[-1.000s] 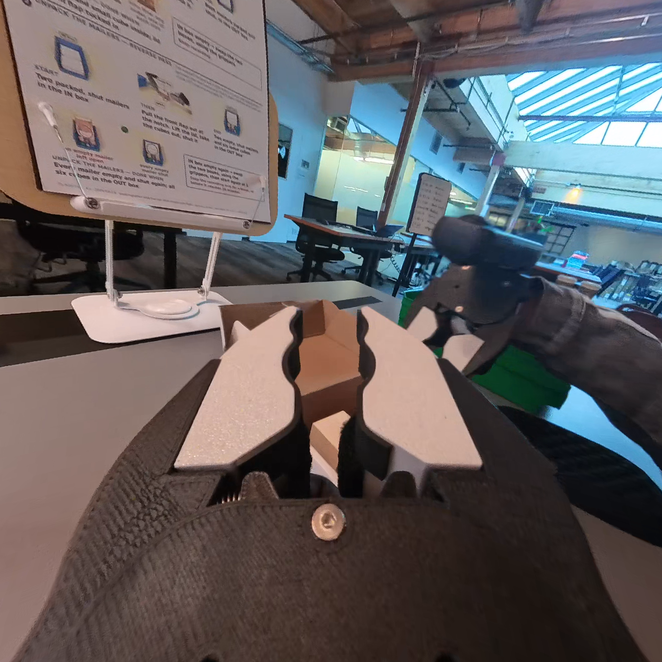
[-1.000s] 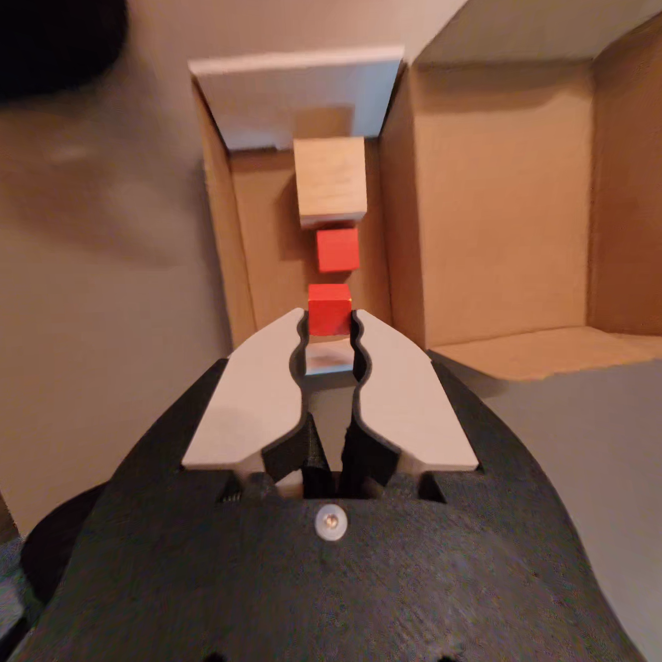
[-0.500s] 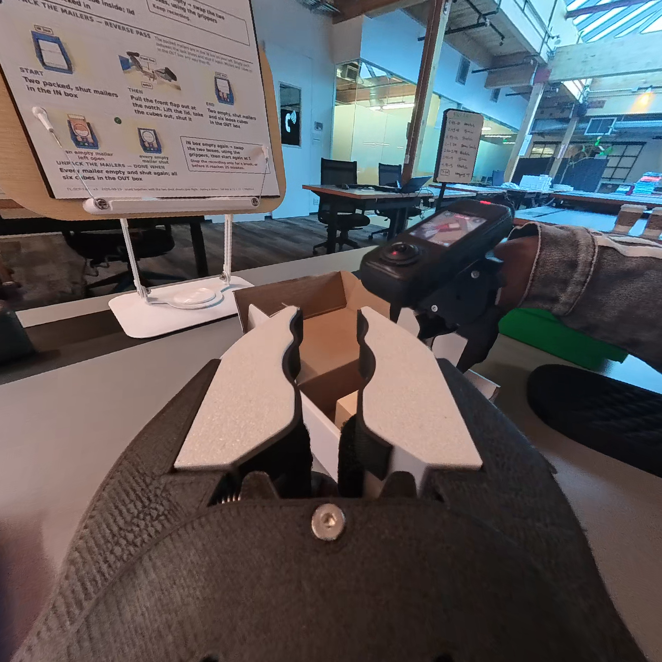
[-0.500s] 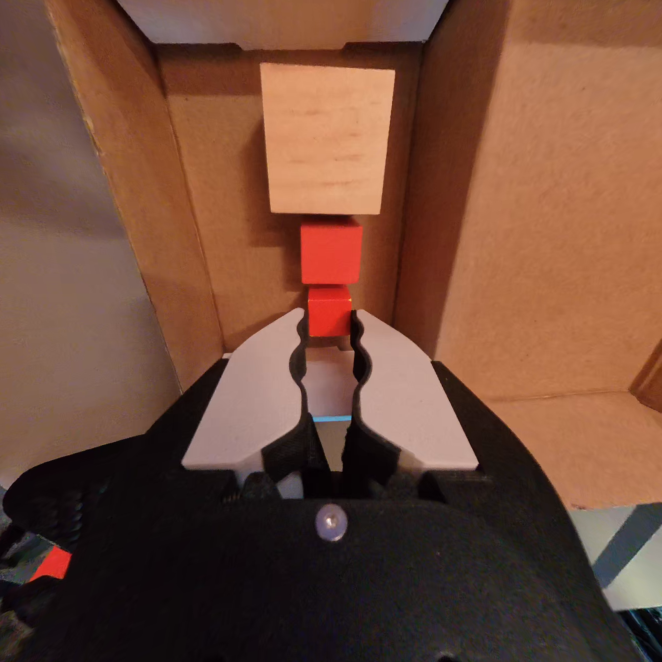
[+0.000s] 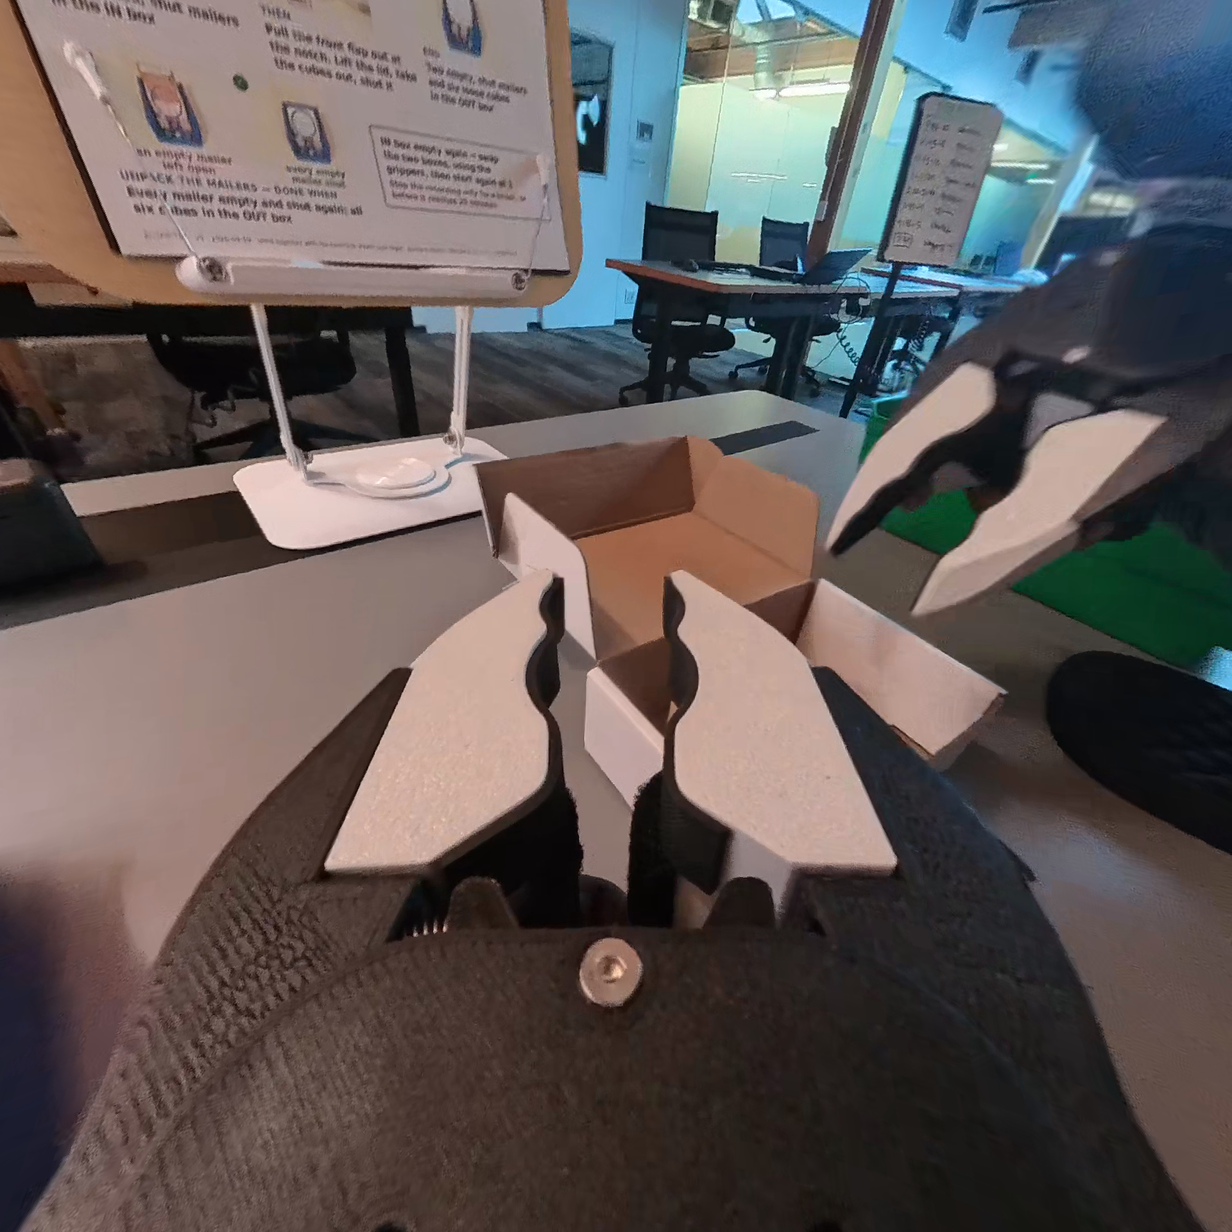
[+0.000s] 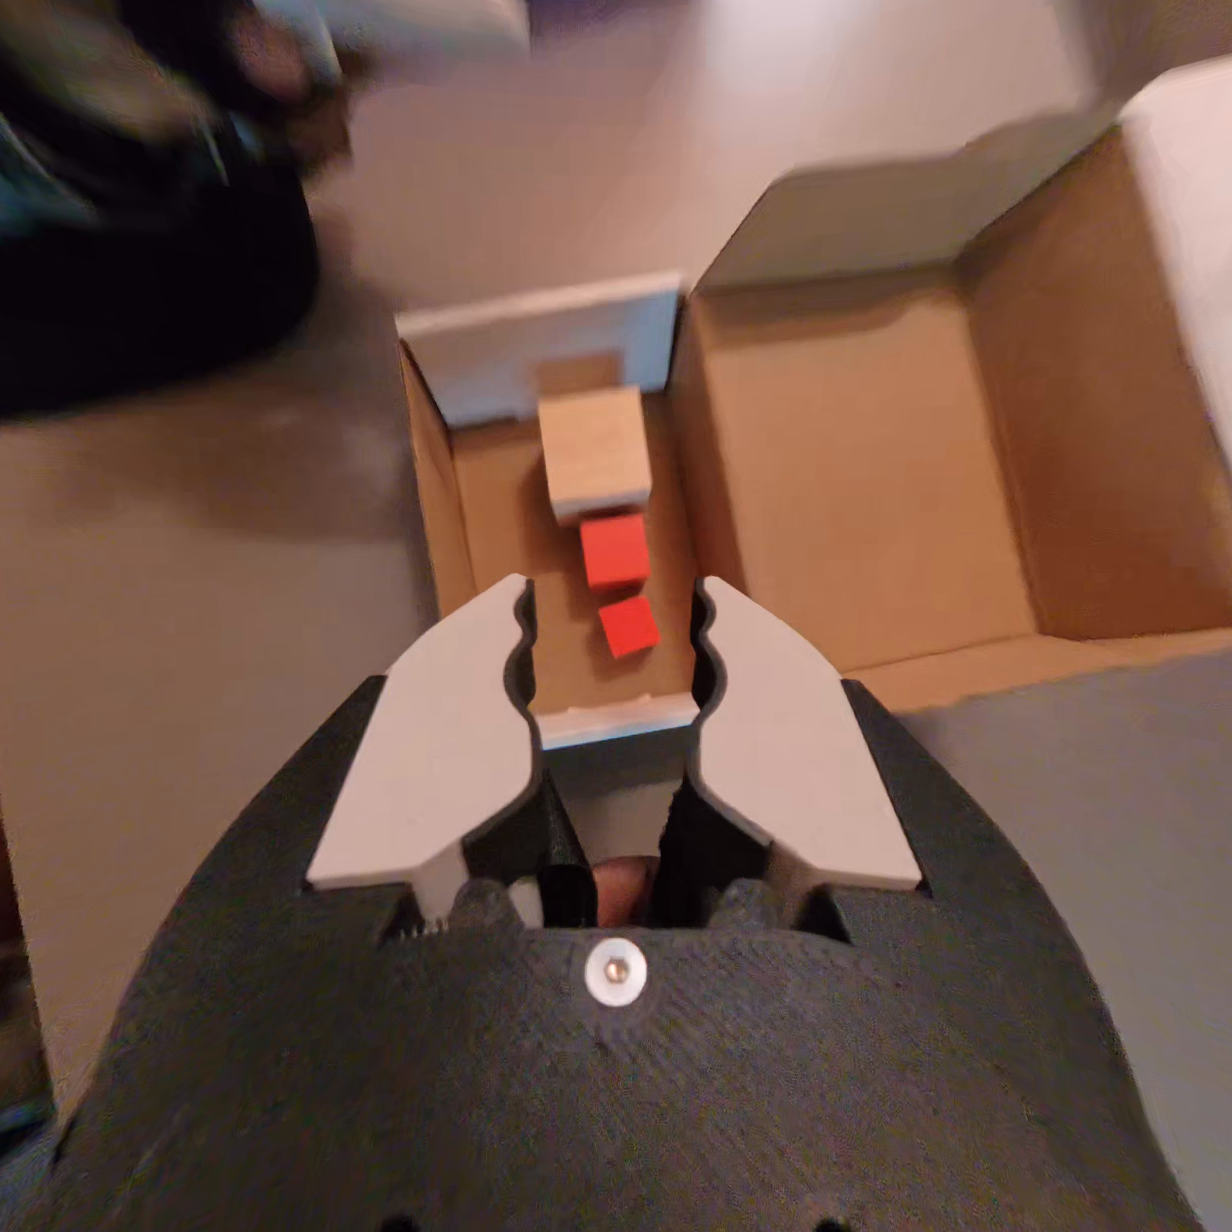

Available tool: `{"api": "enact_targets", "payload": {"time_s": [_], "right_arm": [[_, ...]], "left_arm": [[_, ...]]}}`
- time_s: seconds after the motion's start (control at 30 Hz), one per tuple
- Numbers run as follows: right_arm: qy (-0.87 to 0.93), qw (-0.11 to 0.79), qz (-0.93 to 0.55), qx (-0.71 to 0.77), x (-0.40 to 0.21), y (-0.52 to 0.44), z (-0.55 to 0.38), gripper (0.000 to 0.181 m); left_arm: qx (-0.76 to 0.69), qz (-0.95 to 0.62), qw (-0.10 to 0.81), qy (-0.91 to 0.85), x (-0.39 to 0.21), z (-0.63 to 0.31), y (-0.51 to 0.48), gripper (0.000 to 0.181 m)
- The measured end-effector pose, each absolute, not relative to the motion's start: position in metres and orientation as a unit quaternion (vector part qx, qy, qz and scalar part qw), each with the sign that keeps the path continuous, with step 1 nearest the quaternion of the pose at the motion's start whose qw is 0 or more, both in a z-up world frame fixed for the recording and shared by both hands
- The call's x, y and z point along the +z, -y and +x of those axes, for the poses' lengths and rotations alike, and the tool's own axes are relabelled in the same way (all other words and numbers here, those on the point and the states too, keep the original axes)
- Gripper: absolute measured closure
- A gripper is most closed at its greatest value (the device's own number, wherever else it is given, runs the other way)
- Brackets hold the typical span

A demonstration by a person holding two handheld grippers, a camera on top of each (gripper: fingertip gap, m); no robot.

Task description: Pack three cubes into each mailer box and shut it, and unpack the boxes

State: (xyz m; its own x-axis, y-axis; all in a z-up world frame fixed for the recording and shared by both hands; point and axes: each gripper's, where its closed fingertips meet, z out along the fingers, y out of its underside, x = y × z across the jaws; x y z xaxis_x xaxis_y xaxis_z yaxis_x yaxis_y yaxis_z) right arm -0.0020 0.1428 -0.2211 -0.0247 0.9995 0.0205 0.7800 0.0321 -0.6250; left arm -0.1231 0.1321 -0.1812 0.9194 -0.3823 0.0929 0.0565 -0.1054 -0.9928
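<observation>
A white mailer box (image 6: 433, 507) with a brown inside stands open on the grey table, its lid (image 6: 867, 467) lying flat to the right. Inside it lie a large wooden cube (image 6: 593, 453), a red cube (image 6: 613, 550) and a smaller red cube (image 6: 628, 625) in a row. My right gripper (image 6: 613, 593) is open and empty above the box's near end; it also shows in the left wrist view (image 5: 880, 580). My left gripper (image 5: 610, 593) is slightly open, low at the box (image 5: 667, 533), with the box's near corner between its fingers.
An instruction sheet (image 5: 300, 133) on a white stand (image 5: 360, 493) is behind the box. A green bin (image 5: 1133, 600) and a black mat (image 5: 1147, 733) lie to the right. The left hand's dark blurred shape (image 6: 133, 267) is at the upper left in the right wrist view. Some 12 cm of space lies between my two pairs of fingers. My right gripper's tips are some 7 cm from the red cube (image 6: 613, 550).
My right gripper lowered the small red cube into the box, opened and let it go, then pulled back up. The left gripper shifted a little around the box corner.
</observation>
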Motion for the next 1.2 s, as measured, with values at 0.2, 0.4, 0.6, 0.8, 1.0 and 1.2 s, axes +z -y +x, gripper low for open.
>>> {"api": "enact_targets", "payload": {"time_s": [0.2, 0.4, 0.6, 0.8, 1.0, 1.2], "right_arm": [[0.428, 0.396, -0.67, 0.459, -0.155, -0.183, 0.022, 0.178], [0.309, 0.399, -0.762, 0.406, -0.214, -0.242, 0.044, 0.18], [0.326, 0.346, -0.766, 0.432, -0.24, -0.235, 0.023, 0.181], [0.364, 0.367, -0.734, 0.441, -0.228, -0.227, 0.025, 0.181], [0.459, 0.38, -0.68, 0.427, -0.218, -0.196, 0.031, 0.181], [0.525, 0.358, -0.685, 0.358, -0.238, -0.167, 0.036, 0.181]], "left_arm": [[-0.195, -0.765, 0.611, -0.067, -0.201, -0.138, -0.167, 0.168], [-0.207, -0.801, 0.557, -0.074, -0.224, -0.14, -0.201, 0.172], [-0.255, -0.8, 0.532, -0.108, -0.233, -0.115, -0.206, 0.178], [-0.252, -0.783, 0.552, -0.14, -0.222, -0.11, -0.196, 0.181], [-0.226, -0.756, 0.57, -0.23, -0.216, -0.103, -0.164, 0.181], [-0.163, -0.773, 0.54, -0.29, -0.24, -0.098, -0.14, 0.181]]}}
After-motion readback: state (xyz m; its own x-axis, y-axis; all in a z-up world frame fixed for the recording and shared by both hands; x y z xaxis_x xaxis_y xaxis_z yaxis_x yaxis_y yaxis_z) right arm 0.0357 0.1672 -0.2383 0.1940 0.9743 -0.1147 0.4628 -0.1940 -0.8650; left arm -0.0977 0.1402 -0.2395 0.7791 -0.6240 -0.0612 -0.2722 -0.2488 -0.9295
